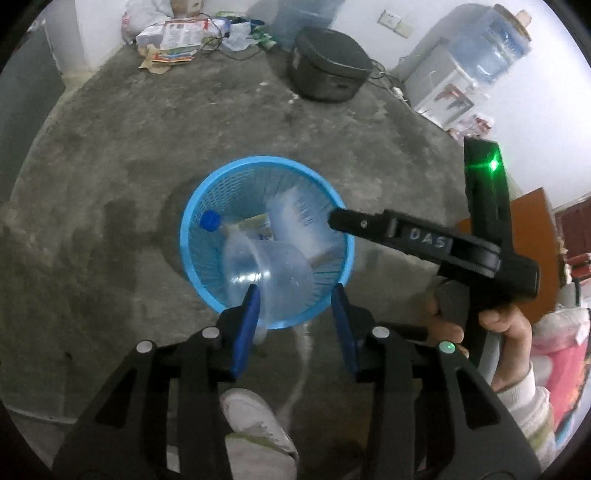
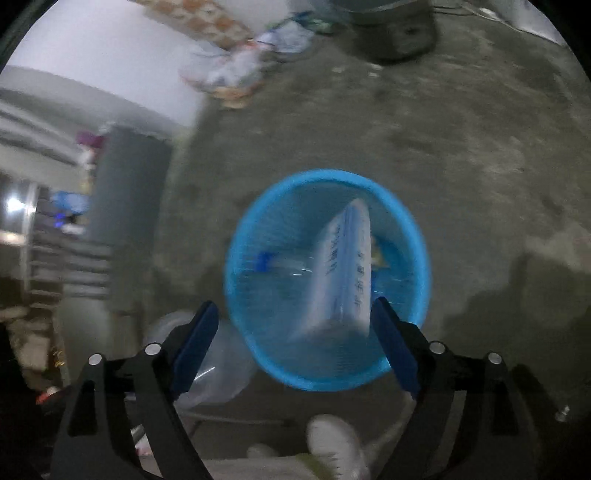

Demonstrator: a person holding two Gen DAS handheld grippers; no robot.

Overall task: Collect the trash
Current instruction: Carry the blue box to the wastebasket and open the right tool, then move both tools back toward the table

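A blue mesh basket [image 1: 207, 280] stands on the concrete floor, also seen in the right wrist view [image 2: 406, 229]. In it lie a bottle with a blue cap [image 1: 210, 220] and a blurred white-and-blue box [image 1: 295, 221] [image 2: 343, 273]. A clear plastic cup [image 1: 280, 280] hangs over the basket's near rim, against one blue finger [image 1: 245, 328] of my left gripper [image 1: 295, 290]; the other finger is apart from it, jaws open. My right gripper [image 2: 295, 302] stands wide open above the basket, with the box below and neither pad pressing it. One of its black fingers [image 1: 369, 225] reaches over the rim.
A black round appliance [image 1: 328, 66] and a water dispenser [image 1: 480, 55] stand at the back right. Papers and bags [image 1: 177, 33] pile up by the far wall. A person's white shoe [image 1: 255, 417] is close below the basket. A hand [image 1: 509, 325] holds the right gripper.
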